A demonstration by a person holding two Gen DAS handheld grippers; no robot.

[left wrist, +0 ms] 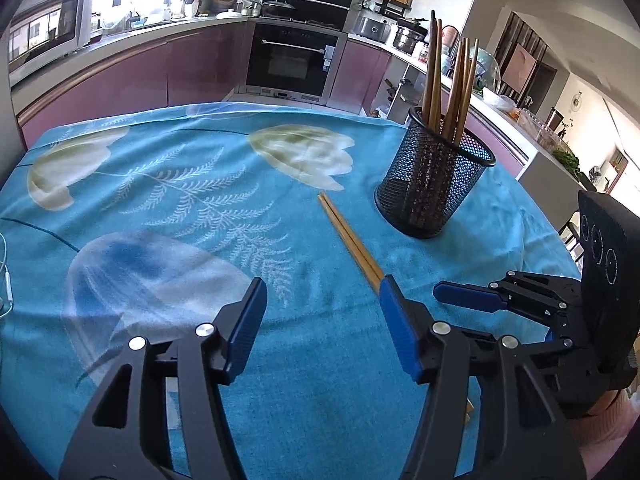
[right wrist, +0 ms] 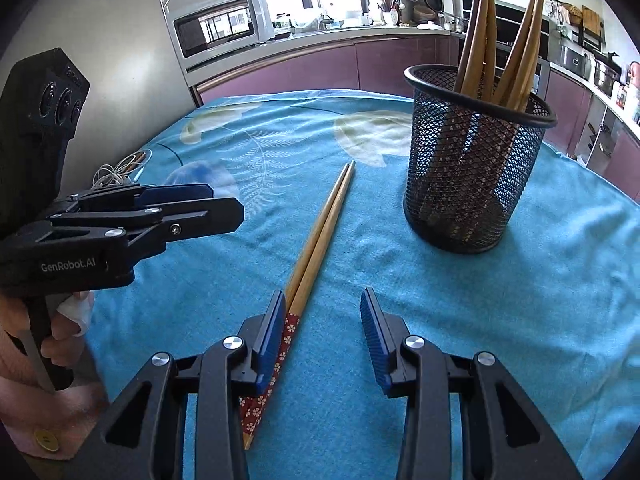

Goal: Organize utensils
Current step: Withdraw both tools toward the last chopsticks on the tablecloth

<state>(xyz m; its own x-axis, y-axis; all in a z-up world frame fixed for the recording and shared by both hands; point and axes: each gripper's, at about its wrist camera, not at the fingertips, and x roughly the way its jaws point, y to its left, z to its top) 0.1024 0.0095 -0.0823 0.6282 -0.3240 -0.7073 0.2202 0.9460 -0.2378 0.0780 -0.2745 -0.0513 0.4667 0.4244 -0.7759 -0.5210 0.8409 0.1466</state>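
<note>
Several brown wooden chopsticks (right wrist: 500,40) already stand in the black mesh cup (right wrist: 472,168); one light wooden pair (right wrist: 320,232) lies left of it on the blue-clothed worktop (right wrist: 520,320), unlifted. Both grippers' fingers (right wrist: 370,320) are apart, empty.

1. Worktop (left wrist: 168,360): covered edge to edge by a turquoise cloth (right wrist: 500,320) printed with pale tulip blooms and white fern fronds; the surface beneath is hidden
2. Pair of chopsticks (right wrist: 316,240): two light wooden sticks lying flat on the cloth, side by side and touching, with a red flower-patterned band at the near end
3. Black mesh holder (right wrist: 476,160): a round wire cup standing upright on the cloth, near the chopsticks' far tips but apart from them; it holds several brown wooden utensils (right wrist: 480,32)
4. White cable (right wrist: 116,172): a loose coil lying at the cloth's left edge in the right wrist view
</note>
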